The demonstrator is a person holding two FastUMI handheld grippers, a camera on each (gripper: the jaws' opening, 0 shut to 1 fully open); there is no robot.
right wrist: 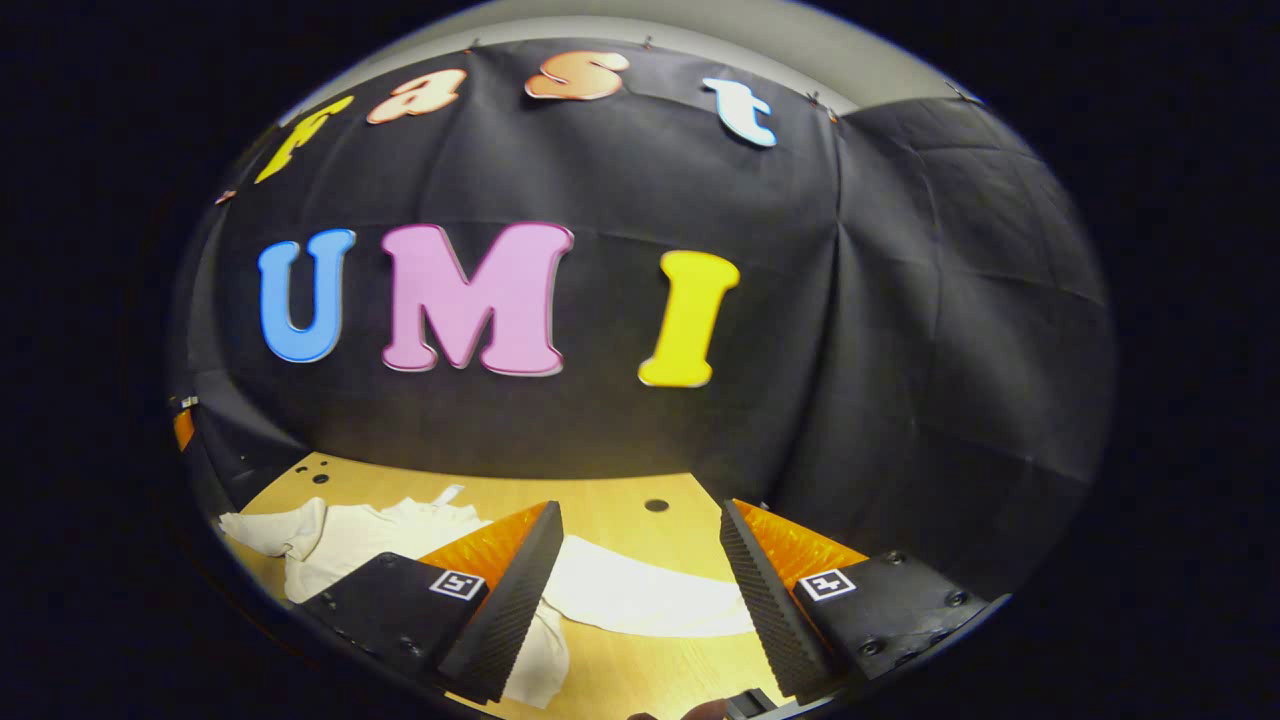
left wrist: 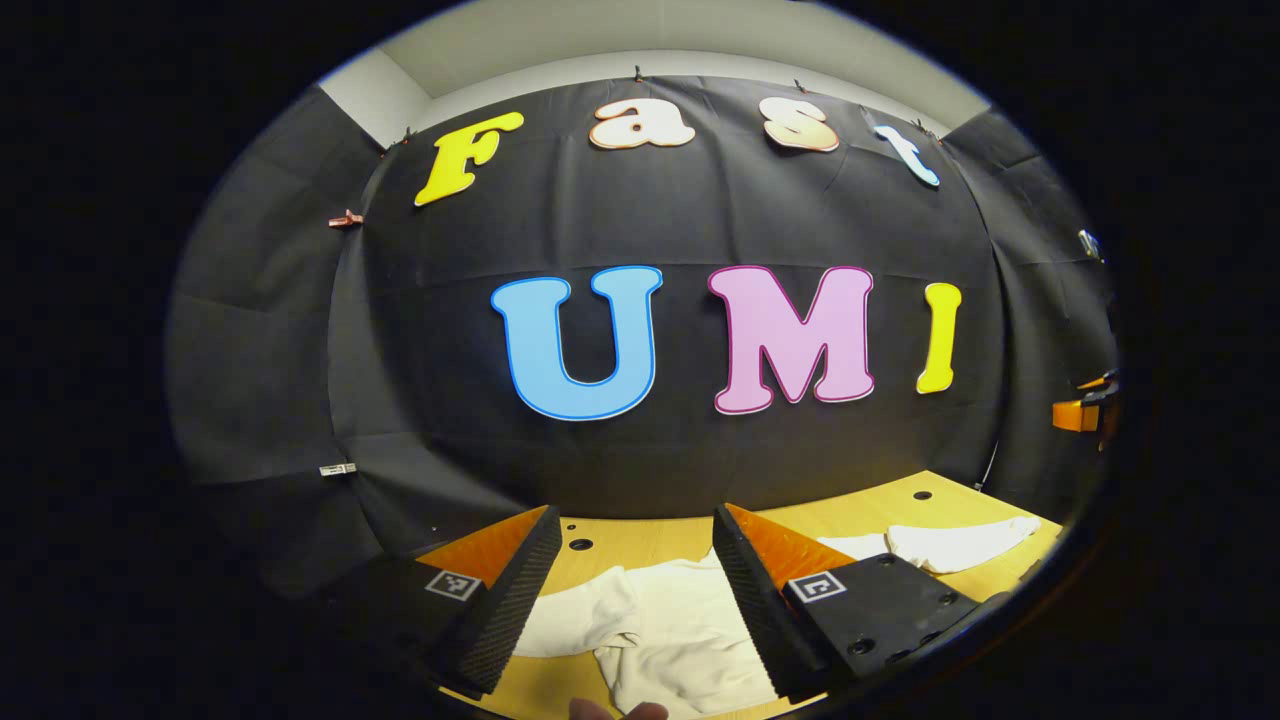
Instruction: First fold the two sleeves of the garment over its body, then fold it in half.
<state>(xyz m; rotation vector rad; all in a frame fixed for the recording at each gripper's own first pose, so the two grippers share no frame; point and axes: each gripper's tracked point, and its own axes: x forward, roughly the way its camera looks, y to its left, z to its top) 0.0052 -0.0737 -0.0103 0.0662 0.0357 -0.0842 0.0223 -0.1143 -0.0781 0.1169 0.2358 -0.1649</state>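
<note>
The white garment point(left wrist: 670, 625) lies rumpled on the wooden table point(left wrist: 640, 540), low between the fingers of my left gripper point(left wrist: 635, 522), which is open and holds nothing. One white sleeve point(left wrist: 960, 545) stretches off to the right on the table. In the right gripper view the garment's body point(right wrist: 370, 535) lies at the left with its collar tag up, and a sleeve point(right wrist: 640, 600) runs flat between the fingers of my right gripper point(right wrist: 640, 515). That gripper is open and above the cloth.
The table point(right wrist: 610, 500) has small round holes point(right wrist: 656, 505) near its far edge, right against the black cloth wall. An orange and black part point(left wrist: 1080, 412) shows at the right edge of the left gripper view. A person's fingertip point(left wrist: 600, 710) peeks in at the bottom.
</note>
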